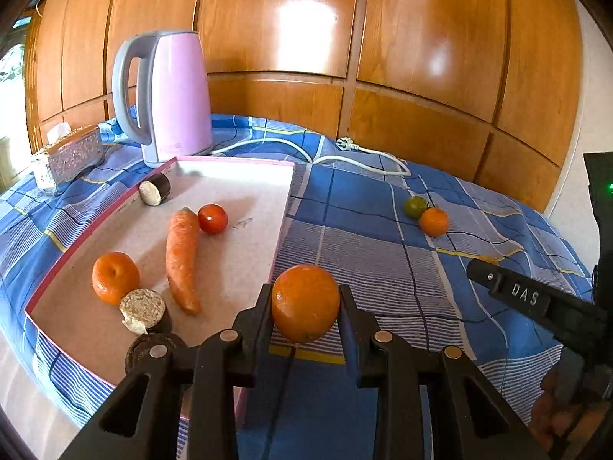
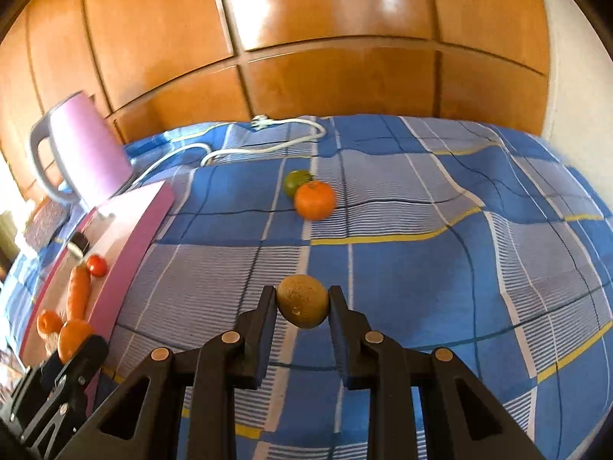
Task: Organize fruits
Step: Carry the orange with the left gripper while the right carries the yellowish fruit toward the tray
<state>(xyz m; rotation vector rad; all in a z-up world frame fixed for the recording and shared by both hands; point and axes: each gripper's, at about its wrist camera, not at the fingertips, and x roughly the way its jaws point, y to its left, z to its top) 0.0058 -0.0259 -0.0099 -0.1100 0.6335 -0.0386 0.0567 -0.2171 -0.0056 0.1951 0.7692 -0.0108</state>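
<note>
My left gripper point(image 1: 305, 299) is shut on an orange point(image 1: 305, 303), held just right of the pink-rimmed tray point(image 1: 245, 191). In the tray lie a carrot point(image 1: 183, 258), a red tomato point(image 1: 213, 218), another orange point(image 1: 115, 278) and dark cut pieces with pale faces point(image 1: 143, 310). My right gripper point(image 2: 302, 303) is shut on a brown kiwi point(image 2: 302, 304) above the blue checked cloth point(image 2: 421, 268). Farther back on the cloth a small orange point(image 2: 315, 200) touches a green fruit point(image 2: 295, 181). The left gripper's orange point(image 2: 72, 339) shows at the right wrist view's lower left.
A pink kettle point(image 1: 172, 96) stands behind the tray, its white cord point(image 1: 345, 157) trailing across the cloth. A patterned tissue box point(image 1: 69, 155) sits at the far left. Wooden panels point(image 1: 383, 57) back the table. The right gripper's body point(image 1: 536, 303) crosses the left view's right edge.
</note>
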